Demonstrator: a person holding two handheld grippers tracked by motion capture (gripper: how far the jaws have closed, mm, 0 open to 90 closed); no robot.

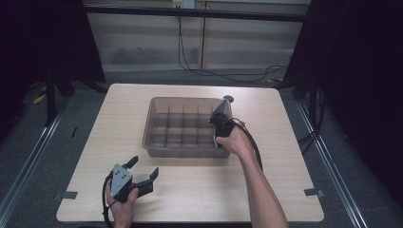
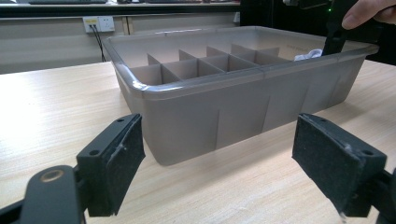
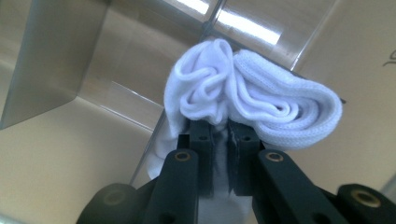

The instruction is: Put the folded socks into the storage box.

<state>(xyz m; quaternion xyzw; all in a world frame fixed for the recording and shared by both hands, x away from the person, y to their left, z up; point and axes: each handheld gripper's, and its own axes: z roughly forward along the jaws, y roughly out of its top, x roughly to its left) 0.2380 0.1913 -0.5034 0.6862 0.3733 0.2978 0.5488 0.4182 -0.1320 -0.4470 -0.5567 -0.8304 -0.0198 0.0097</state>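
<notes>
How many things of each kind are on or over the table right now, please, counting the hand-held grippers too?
Hand-held grippers: 2, the left hand-held gripper and the right hand-held gripper
Grey divided bin: 1
White sock: 1
Total: 4

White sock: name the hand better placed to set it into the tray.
Right. The right gripper already pinches the white sock over the grey divided tray; the left gripper rests open on the table.
</notes>
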